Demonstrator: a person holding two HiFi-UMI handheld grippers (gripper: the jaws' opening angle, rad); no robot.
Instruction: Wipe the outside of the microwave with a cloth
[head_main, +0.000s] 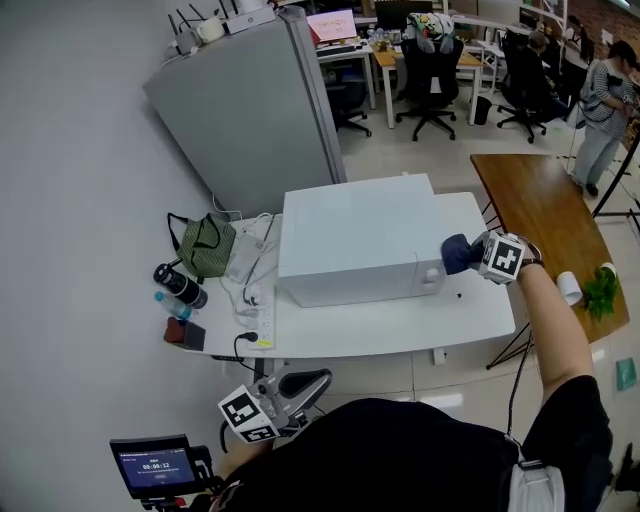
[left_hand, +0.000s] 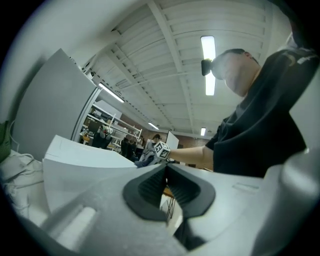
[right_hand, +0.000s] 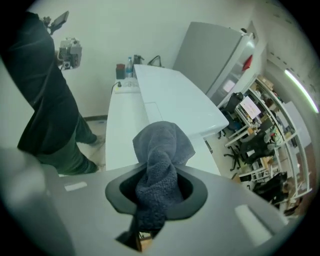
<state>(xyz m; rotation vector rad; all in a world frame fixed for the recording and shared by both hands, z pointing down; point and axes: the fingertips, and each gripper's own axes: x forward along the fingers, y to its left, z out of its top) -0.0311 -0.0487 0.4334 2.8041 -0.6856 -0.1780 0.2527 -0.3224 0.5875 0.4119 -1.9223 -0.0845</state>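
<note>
Centre-right of the head view: my right gripper (head_main: 474, 256) has its fingers clamped on a twisted blue-grey cloth (right_hand: 162, 150), pushed up to the right-hand end of the white microwave (head_main: 355, 240). It looks to be touching near the lower front corner. My left gripper (left_hand: 166, 192) hangs at the bottom of the frame, well apart from the job, its fingers closed on nothing.

The risk, as I judge it, lies in the bunching. Only a small wad of cloth leads, so a hard drag could tug it out of the fingers, or bare gripper could scrape the casing. A sideways shove on this end might also slide the oven along the white table (head_main: 470, 310) toward the cables (head_main: 250, 300) and green bag (head_main: 207, 245) at centre-left.

The microwave's long axis runs left to right across the frame, with its front facing the lower edge, toward me. The cloth lies along the fingers, its loose end pointing left at the oven.
</note>
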